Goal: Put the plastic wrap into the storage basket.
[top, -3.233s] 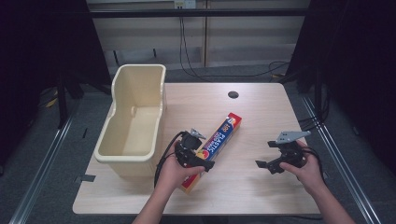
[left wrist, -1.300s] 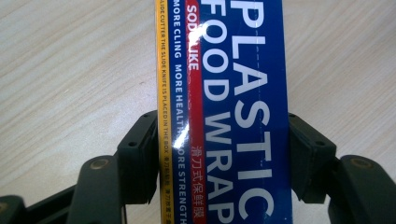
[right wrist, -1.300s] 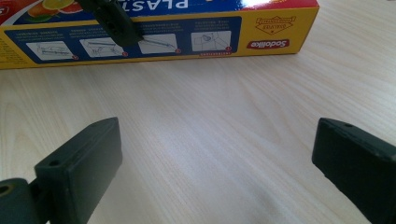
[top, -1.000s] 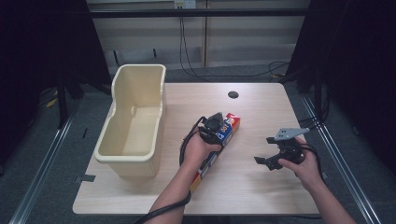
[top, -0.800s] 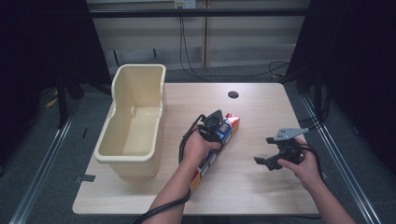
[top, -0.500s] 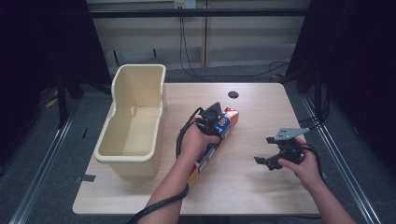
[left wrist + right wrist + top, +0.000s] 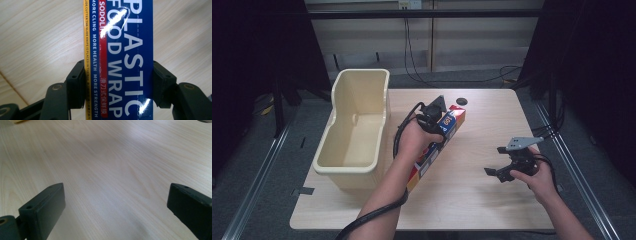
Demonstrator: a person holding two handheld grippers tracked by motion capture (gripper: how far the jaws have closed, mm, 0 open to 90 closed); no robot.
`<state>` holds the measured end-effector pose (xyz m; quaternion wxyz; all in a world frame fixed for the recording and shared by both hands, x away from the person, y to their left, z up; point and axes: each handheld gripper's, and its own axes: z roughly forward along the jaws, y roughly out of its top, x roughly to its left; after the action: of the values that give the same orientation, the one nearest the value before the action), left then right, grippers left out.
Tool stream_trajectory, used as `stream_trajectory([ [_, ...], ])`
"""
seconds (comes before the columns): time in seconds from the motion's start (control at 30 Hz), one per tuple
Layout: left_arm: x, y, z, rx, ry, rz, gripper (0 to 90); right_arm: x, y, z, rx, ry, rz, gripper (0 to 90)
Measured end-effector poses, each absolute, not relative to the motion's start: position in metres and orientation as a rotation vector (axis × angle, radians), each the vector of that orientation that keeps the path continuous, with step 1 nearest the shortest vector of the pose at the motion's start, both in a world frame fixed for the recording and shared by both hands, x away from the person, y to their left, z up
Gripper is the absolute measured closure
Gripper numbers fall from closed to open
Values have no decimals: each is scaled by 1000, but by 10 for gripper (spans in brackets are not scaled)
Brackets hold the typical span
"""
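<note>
- Light wooden table, pale grain, with a small dark round hole near the far edge.
- Cream plastic bin sits on the table's left side, reaching past the left edge.

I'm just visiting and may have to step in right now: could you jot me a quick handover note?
Left tongs: shut on the plastic wrap box, gripping it near its far end, which looks raised off the table.
Right tongs: open, holding nothing, above bare wood.
Cream bin: at the table's left edge, empty.
Done: box gripped.
Left: probably carrying it into the bin and letting go.
</note>
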<state>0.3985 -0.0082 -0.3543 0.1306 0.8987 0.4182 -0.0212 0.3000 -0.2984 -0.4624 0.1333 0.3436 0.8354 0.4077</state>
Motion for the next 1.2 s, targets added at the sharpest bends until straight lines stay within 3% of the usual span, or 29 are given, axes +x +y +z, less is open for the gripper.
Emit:
stream_trajectory([
  [1.2, 405, 30, -276, 2541, 1350, -55, 404, 299, -297, -461, 986, 2424, 1170, 14],
])
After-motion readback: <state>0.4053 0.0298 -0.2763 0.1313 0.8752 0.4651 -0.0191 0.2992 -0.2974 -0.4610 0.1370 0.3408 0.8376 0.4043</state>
